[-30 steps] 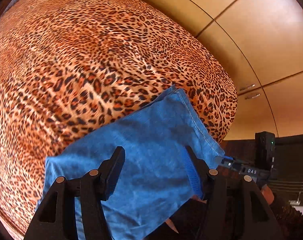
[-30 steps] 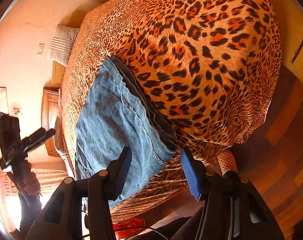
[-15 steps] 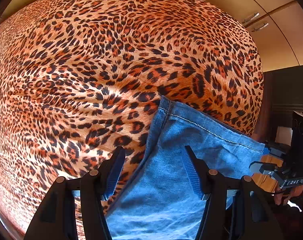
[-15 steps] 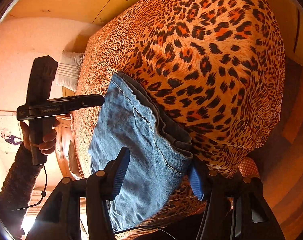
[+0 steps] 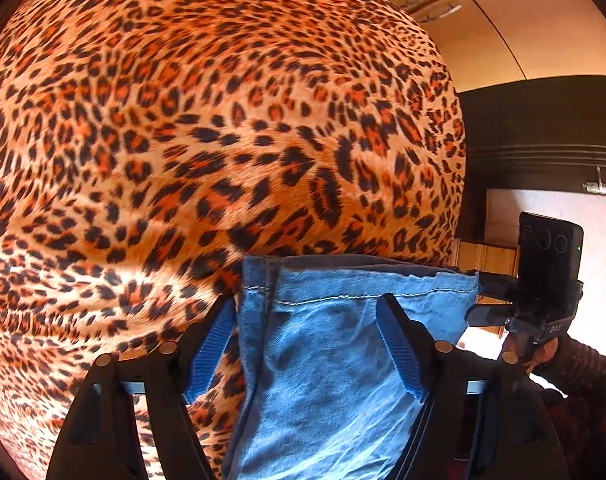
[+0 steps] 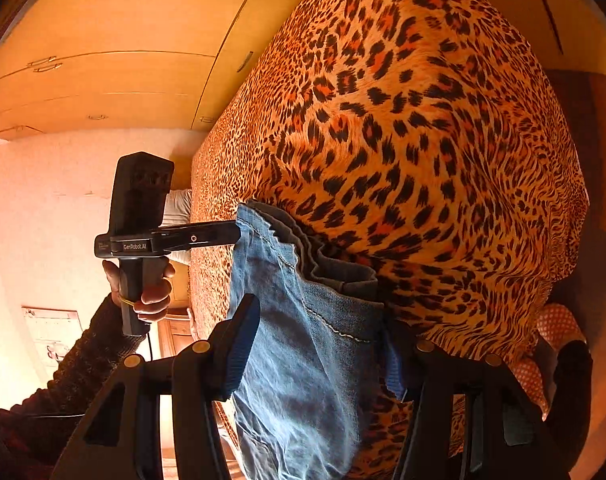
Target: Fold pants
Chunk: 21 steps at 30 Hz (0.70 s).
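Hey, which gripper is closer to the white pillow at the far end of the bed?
Left. The left gripper is at the jeans corner toward the white pillow; the right gripper is at the opposite corner, farther away.

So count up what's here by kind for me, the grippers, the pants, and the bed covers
Grippers: 2, the left gripper and the right gripper
Pants: 1, the blue jeans
Bed covers: 1, the leopard-print bedspread
Total: 4

Left wrist view close over jeans hem, facing bedspread, right wrist view likewise (opposite corner), each showing the other gripper
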### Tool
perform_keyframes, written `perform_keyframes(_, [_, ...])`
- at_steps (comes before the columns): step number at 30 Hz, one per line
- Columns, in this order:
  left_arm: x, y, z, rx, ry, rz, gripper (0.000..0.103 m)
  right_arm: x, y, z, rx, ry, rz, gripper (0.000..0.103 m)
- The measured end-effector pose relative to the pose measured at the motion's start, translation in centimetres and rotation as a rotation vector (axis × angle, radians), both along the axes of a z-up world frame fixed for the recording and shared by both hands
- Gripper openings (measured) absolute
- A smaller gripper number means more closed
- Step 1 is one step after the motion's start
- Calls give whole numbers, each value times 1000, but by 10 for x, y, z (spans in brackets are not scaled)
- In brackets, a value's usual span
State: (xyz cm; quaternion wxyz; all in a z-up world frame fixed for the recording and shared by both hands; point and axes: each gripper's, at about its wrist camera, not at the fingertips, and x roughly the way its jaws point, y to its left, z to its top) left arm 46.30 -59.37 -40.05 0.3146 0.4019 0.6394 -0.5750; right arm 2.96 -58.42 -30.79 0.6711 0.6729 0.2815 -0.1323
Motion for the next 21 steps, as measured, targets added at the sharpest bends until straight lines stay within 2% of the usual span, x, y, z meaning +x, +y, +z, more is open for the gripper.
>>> perform_keyframes(3, [-13, -1, -3, -26, 1, -48, 66, -6, 6, -2, 20, -11, -19, 53])
perform_keyframes(4, [-14, 1, -2, -34, 2, -62, 60, -9, 12, 1, 22, -15, -23, 53])
perform_keyframes(5, [-14, 1, -2, -39, -1, -71, 47, -7, 14, 0, 21, -15, -25, 53])
perform_keyframes(7, [-11, 3, -3, -43, 8, -57, 37, -5, 14, -2, 12, -14, -28, 51])
perform_keyframes(8, [-9, 5, -4, -44, 20, -40, 30, -6, 15, -4, 11, -15, -31, 50])
perform_keyframes(12, [-8, 17, 0, -87, 18, -6, 23, -5, 23, -10, 31, -12, -68, 44])
perform_keyframes(13, [-11, 20, 1, -100, 20, -6, 18, -1, 23, -9, 14, 18, -60, 33])
perform_keyframes(15, [-19, 26, 5, -132, -1, -13, 16, 3, 22, -7, -13, 53, -42, 23])
perform_keyframes(17, [-24, 34, 15, -169, -8, -16, 14, 3, 23, 0, -36, 33, -39, 20])
perform_keyframes(21, [-19, 50, 42, -224, 22, 27, 14, 16, 27, 28, -113, -5, 41, 20])
